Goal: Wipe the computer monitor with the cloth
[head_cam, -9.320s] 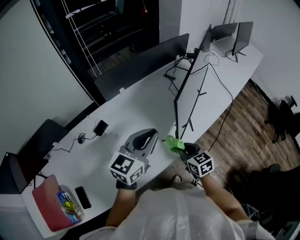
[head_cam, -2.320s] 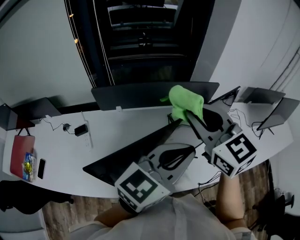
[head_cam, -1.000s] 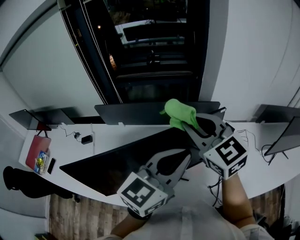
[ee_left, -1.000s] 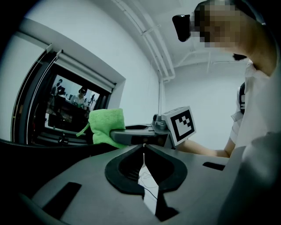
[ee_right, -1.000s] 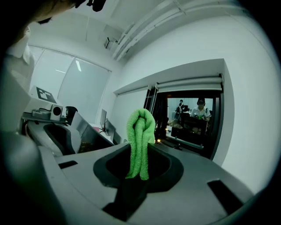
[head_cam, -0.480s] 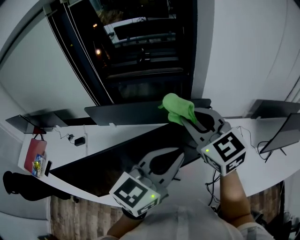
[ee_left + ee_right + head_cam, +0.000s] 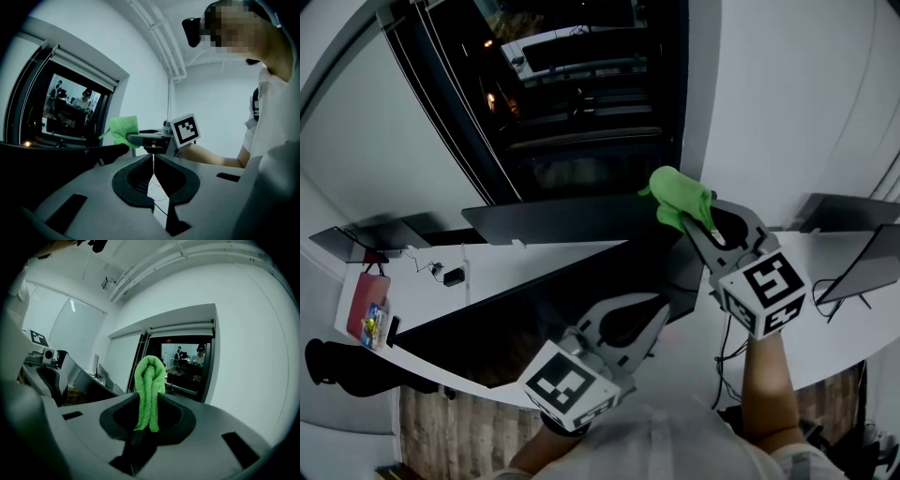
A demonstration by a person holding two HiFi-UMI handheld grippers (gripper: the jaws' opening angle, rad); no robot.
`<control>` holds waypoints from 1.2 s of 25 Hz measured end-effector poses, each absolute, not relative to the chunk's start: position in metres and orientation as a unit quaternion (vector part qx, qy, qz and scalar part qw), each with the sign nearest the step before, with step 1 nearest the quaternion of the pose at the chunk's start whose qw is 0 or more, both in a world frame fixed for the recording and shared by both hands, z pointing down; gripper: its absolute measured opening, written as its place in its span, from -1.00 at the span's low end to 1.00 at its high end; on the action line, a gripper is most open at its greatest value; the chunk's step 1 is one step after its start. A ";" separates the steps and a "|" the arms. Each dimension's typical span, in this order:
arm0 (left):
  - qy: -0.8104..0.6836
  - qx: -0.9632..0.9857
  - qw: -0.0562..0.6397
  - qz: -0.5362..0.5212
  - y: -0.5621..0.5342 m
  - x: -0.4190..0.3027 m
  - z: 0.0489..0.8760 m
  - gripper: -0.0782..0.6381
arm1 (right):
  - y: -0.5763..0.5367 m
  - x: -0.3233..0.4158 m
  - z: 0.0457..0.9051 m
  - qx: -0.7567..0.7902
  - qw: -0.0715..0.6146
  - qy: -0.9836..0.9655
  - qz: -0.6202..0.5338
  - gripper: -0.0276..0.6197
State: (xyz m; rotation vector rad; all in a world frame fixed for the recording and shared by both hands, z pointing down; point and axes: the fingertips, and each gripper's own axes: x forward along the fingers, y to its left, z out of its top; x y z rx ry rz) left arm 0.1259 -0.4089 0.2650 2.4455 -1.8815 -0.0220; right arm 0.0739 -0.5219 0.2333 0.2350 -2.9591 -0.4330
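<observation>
The monitor [image 7: 516, 314] is a wide, dark panel running slantwise across the white table [image 7: 534, 262]. In the head view the left tongs [image 7: 153, 157] sit at 6 o'clock in front of the screen, pressed together and holding nothing. The cloth [image 7: 680, 195] is bright green, folded into a soft roll. The right tongs [image 7: 149, 401] are clamped on it at 1 o'clock, by the monitor's right end. I cannot tell whether the cloth touches the screen.

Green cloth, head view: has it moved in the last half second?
Yes. The green cloth shifted right and slightly up; it now crosses the dark window's right edge.
</observation>
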 end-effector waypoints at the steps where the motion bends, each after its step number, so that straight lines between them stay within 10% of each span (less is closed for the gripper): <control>1: -0.609 0.792 0.031 -0.008 -0.410 0.128 0.265 -0.72 | -0.525 0.075 0.233 0.080 0.070 -0.984 -0.143 -0.70; 30: -0.601 0.799 0.037 -0.002 -0.419 0.145 0.275 -0.72 | -0.579 0.110 0.238 0.147 0.046 -0.984 -0.085 -0.70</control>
